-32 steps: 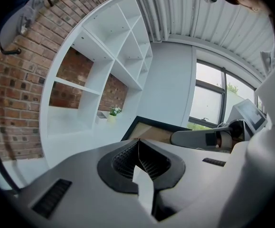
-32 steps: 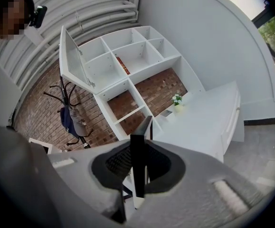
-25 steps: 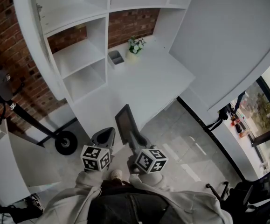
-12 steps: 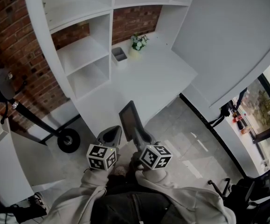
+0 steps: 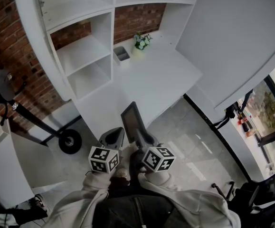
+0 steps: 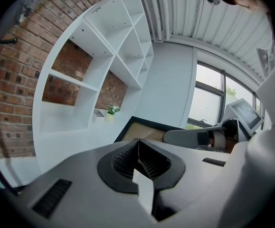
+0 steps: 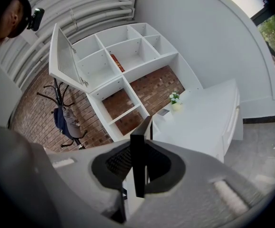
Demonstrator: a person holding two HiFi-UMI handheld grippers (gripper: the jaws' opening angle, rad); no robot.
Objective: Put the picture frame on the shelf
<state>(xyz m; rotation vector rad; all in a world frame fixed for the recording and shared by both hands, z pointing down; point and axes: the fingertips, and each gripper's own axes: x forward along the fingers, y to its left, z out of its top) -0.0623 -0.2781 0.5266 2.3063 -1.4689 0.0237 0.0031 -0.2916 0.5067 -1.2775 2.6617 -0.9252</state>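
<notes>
Nothing moved, right tool clamped on picture frame, left tool closed, empty

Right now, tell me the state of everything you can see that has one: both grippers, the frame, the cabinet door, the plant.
left gripper: shut, nothing between its jaws.
right gripper: shut on the picture frame.
picture frame: held edgewise in the jaws, not yet on the shelf.
cabinet door: swung open.
potted plant: upright on the white counter.
</notes>
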